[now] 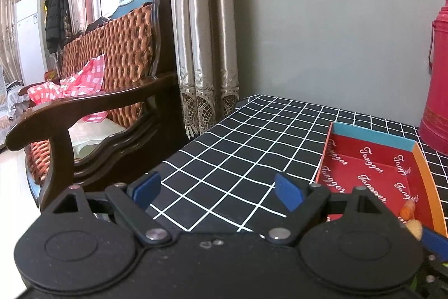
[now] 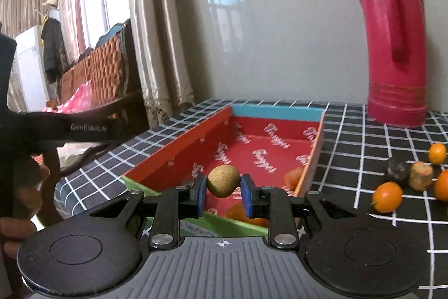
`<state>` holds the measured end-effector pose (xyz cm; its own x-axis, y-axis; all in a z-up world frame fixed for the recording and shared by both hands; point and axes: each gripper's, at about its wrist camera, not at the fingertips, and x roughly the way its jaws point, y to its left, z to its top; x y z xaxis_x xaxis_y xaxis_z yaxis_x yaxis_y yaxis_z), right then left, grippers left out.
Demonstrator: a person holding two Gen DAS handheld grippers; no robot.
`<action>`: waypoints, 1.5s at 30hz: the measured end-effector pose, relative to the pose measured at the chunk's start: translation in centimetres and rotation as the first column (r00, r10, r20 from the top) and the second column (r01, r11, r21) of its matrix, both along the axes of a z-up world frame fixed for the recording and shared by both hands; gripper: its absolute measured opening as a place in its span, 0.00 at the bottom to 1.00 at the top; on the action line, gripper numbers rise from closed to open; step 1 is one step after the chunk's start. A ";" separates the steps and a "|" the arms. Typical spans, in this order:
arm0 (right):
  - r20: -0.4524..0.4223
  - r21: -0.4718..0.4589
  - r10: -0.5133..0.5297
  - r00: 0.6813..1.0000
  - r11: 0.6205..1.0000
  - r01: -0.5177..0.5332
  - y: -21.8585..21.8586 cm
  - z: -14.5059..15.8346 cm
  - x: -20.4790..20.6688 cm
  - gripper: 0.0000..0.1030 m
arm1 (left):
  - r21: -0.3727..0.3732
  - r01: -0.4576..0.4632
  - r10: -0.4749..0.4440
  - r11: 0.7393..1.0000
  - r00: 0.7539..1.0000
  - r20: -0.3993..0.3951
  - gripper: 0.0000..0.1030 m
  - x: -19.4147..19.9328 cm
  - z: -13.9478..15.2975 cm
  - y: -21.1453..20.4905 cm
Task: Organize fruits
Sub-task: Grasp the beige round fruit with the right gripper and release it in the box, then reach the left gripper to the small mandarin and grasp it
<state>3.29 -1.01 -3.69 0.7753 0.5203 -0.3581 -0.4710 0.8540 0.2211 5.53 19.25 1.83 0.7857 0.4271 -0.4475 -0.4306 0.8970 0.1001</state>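
Observation:
My right gripper (image 2: 223,194) is shut on a round tan-brown fruit (image 2: 223,180) and holds it above the near end of the red box (image 2: 179,146). An orange fruit (image 2: 238,212) and an orange piece (image 2: 294,176) lie inside the box. Several fruits lie loose on the checked cloth to the right: small oranges (image 2: 387,196) (image 2: 437,153), a dark fruit (image 2: 396,170) and a brown-green piece (image 2: 420,175). My left gripper (image 1: 218,191) is open and empty above the checked cloth, left of the red box (image 1: 372,136). The tan fruit (image 1: 414,227) shows at the right edge there.
A tall red thermos (image 2: 397,41) stands at the back right of the table (image 1: 238,136). The grey wall is just behind. A wooden sofa (image 1: 112,91) stands off the table's left edge, by the curtains (image 1: 201,32).

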 end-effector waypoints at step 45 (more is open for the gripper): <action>0.105 -0.112 -0.907 0.408 0.396 0.911 -24.1 2.8 -7.8 1.00 | 0.098 0.515 -0.509 0.852 0.857 -0.080 0.80 1.5 -4.5 -23.3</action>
<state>-4.46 -25.14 -0.87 0.7687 -0.5477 -0.3304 0.5994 0.7971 0.0734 7.06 -4.08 -2.71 0.8853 0.0201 -0.4646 0.0943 0.9705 0.2218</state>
